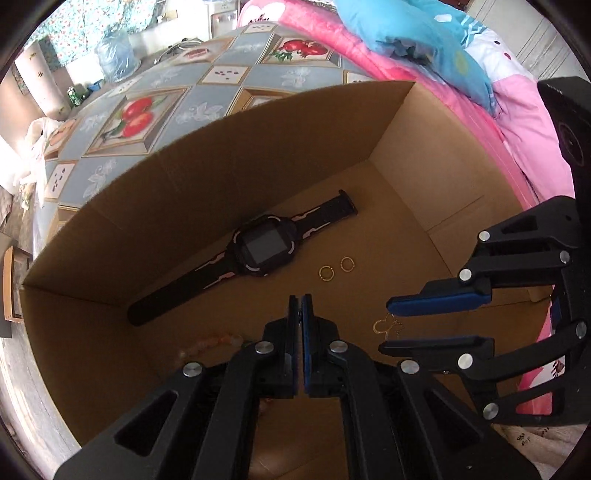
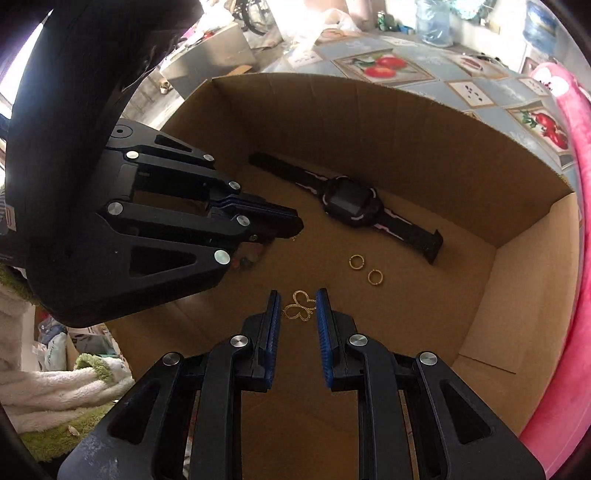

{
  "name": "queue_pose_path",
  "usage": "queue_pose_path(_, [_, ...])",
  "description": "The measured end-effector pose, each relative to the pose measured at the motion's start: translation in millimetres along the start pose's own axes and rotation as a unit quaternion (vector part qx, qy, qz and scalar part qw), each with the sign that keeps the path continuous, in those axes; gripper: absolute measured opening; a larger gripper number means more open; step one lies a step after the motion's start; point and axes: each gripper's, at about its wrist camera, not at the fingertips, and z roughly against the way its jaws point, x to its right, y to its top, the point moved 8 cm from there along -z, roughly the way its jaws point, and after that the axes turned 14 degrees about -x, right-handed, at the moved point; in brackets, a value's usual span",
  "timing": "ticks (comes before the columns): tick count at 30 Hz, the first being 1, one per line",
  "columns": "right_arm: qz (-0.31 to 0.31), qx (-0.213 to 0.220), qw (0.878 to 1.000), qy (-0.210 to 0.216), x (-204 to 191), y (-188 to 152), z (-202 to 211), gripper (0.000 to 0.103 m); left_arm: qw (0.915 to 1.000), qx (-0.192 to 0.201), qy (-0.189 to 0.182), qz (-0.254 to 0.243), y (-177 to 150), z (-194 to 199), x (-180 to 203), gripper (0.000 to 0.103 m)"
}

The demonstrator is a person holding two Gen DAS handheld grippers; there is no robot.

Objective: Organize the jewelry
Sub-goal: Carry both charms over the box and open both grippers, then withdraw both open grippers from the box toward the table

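Both grippers hang over an open cardboard box [image 1: 207, 155] [image 2: 369, 122]. On its floor lie a black watch [image 1: 258, 251] [image 2: 347, 201] and two small gold rings [image 1: 327, 273] [image 2: 357, 261]. My right gripper [image 2: 297, 308] [image 1: 391, 325] is shut on a gold butterfly pendant [image 2: 300, 309] [image 1: 384, 326], which spans the gap between its blue pads near the tips. My left gripper [image 1: 300, 301] [image 2: 293, 225] is shut, with nothing seen between its fingers. A beaded bracelet [image 2: 251, 258] [image 1: 212, 341] lies on the box floor just below and beside the left gripper, partly hidden by it.
The box stands on a fruit-patterned tablecloth [image 1: 140, 118] [image 2: 388, 68]. A pink blanket [image 1: 524, 122] [image 2: 576, 258] presses against the box's right side, with blue bedding [image 1: 424, 33] on top. Towels [image 2: 62, 384] lie outside the box at the left. Water bottles [image 2: 432, 22] stand at the back.
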Motion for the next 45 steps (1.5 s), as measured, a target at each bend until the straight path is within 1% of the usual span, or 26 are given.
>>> queue_pose_path(2, [-0.001,-0.012,1.000,-0.001,2,2,-7,0.017,0.9999,-0.010,-0.009,0.010,6,-5,-1,0.002])
queue_pose_path(5, [-0.005,-0.026,1.000,0.005,3,4,-15,0.018,0.9995,-0.022,-0.018,0.012,11,-11,-1,0.002])
queue_pose_path(7, [-0.009,-0.033,0.999,0.007,4,4,-19,0.019,0.9994,-0.026,-0.017,0.013,12,-13,2,0.002])
queue_pose_path(8, [-0.011,-0.037,0.999,0.010,5,5,-21,0.019,0.9994,-0.027,-0.017,0.012,14,-13,2,0.004])
queue_pose_path(9, [-0.013,-0.039,0.999,0.012,5,5,-22,0.020,0.9993,-0.028,-0.019,0.013,14,-14,2,0.010])
queue_pose_path(10, [-0.014,-0.038,0.999,0.011,5,5,-22,0.020,0.9993,-0.029,-0.019,0.014,14,-14,3,0.014])
queue_pose_path(11, [-0.013,-0.037,0.999,0.009,4,5,-21,0.020,0.9993,-0.028,-0.020,0.015,15,-15,2,0.023])
queue_pose_path(12, [-0.013,-0.036,0.999,0.008,4,5,-21,0.020,0.9994,-0.027,-0.018,0.016,15,-15,2,0.028])
queue_pose_path(14, [-0.014,-0.033,0.999,0.006,4,6,-21,0.020,0.9994,-0.022,-0.013,0.022,15,-13,1,0.031])
queue_pose_path(19, [-0.022,-0.015,1.000,0.006,6,1,-12,0.020,0.9992,-0.010,-0.021,0.033,14,-5,-2,0.032])
queue_pose_path(23, [-0.030,0.014,0.999,0.008,4,-8,7,0.020,0.9991,0.008,-0.019,0.038,10,12,-2,0.033])
queue_pose_path(25, [-0.031,0.038,0.999,0.007,1,-14,22,0.020,0.9986,0.028,-0.018,0.041,4,27,-5,0.033])
queue_pose_path(27, [-0.033,0.068,0.997,0.006,-5,-29,41,0.020,0.9972,0.057,-0.018,0.045,-4,47,-8,0.033])
queue_pose_path(29, [-0.031,0.105,0.994,-0.003,-11,-42,64,0.021,0.9937,0.100,-0.021,0.045,-20,74,-6,0.033])
queue_pose_path(31, [-0.023,0.147,0.989,-0.011,-21,-60,88,0.021,0.9875,0.151,-0.022,0.040,-40,106,-2,0.034])
queue_pose_path(33, [-0.014,0.190,0.981,-0.016,-36,-84,108,0.023,0.9775,0.207,-0.022,0.032,-65,137,7,0.041])
queue_pose_path(34, [-0.008,0.214,0.977,-0.016,-44,-98,116,0.023,0.9703,0.239,-0.022,0.032,-81,151,11,0.043])
queue_pose_path(35, [-0.001,0.234,0.972,-0.012,-47,-106,125,0.026,0.9632,0.266,-0.025,0.030,-99,162,13,0.048])
queue_pose_path(38, [0.016,0.279,0.960,0.020,-67,-134,134,0.029,0.9436,0.329,-0.029,0.029,-147,177,23,0.058])
queue_pose_path(39, [0.018,0.285,0.958,0.032,-70,-145,126,0.029,0.9391,0.341,-0.030,0.028,-161,175,27,0.061])
queue_pose_path(40, [0.014,0.289,0.956,0.039,-74,-155,118,0.029,0.9365,0.348,-0.025,0.031,-175,170,28,0.062])
queue_pose_path(42, [-0.004,0.286,0.957,0.048,-82,-157,99,0.029,0.9363,0.349,-0.004,0.041,-200,155,30,0.064])
queue_pose_path(43, [-0.015,0.278,0.959,0.050,-84,-160,84,0.029,0.9361,0.348,-0.003,0.052,-209,147,28,0.064])
queue_pose_path(44, [-0.025,0.269,0.962,0.050,-86,-160,69,0.029,0.9374,0.341,-0.016,0.067,-216,135,27,0.066])
queue_pose_path(45, [-0.029,0.259,0.964,0.048,-87,-160,54,0.029,0.9404,0.329,-0.034,0.080,-220,122,27,0.066])
